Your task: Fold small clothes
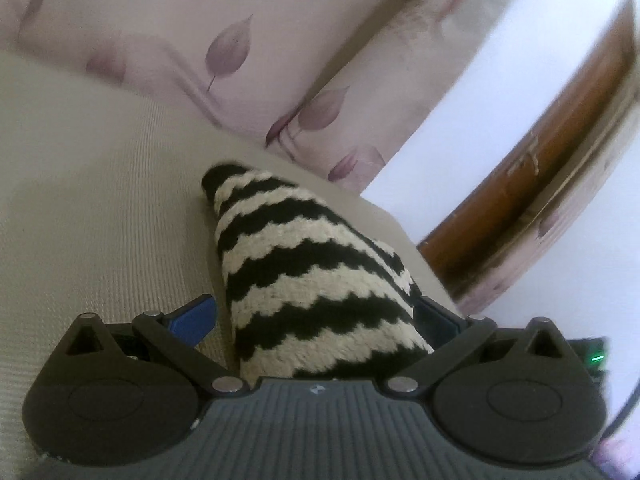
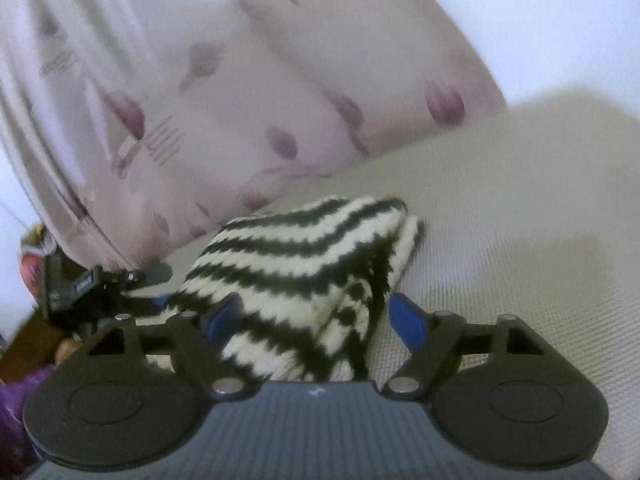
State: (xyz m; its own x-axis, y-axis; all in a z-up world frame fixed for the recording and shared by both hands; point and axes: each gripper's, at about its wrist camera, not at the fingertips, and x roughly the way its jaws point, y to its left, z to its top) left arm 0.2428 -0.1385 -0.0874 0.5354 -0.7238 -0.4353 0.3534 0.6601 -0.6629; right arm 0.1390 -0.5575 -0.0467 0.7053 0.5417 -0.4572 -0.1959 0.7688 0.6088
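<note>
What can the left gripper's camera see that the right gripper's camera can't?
Only the left wrist view shows a brown wooden door. Only the right wrist view shows the other gripper, the left gripper, at the striped cloth's far side. Both show the black-and-white striped knit cloth lying between wide-apart blue fingers, the beige surface and the leaf-print curtain.

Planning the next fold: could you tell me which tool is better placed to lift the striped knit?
Probably the left tool: the striped knit fills the space between its blue fingers, while the right tool has only an edge.
</note>
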